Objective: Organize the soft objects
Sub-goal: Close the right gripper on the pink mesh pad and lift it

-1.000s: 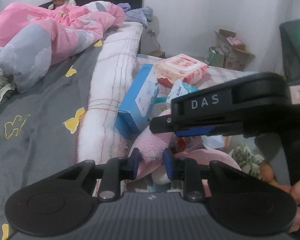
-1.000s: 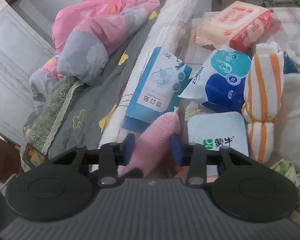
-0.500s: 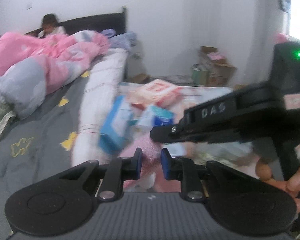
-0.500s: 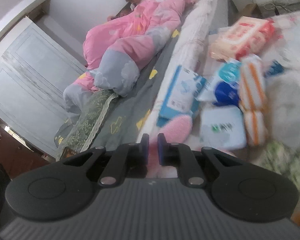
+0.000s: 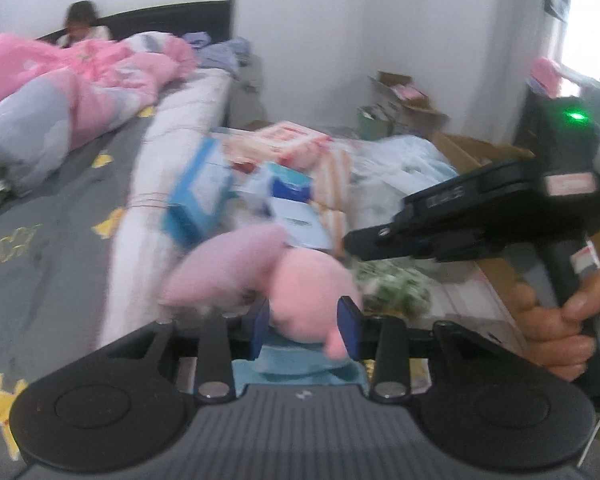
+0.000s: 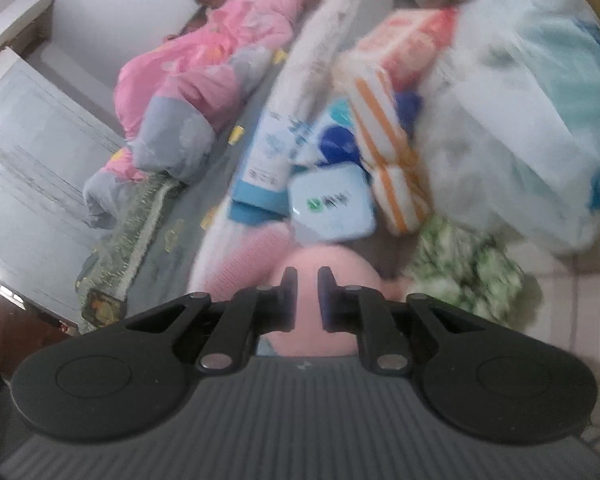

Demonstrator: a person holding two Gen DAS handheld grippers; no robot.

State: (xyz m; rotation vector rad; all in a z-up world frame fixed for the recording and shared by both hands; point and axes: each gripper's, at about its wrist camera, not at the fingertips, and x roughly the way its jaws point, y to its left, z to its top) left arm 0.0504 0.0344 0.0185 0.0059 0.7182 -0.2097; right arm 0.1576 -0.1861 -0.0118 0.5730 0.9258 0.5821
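Left hand-held gripper (image 5: 305, 330) opening around pink plush (image 5: 300, 292)

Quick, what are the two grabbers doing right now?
Left gripper: jaws opening, pink plush toy between them.
Right gripper: shut; whether it pinches the toy is unclear.

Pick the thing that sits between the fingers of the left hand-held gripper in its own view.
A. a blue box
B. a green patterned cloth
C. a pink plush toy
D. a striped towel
C: the pink plush toy fills the gap of the left hand-held gripper, whose jaws are opening.
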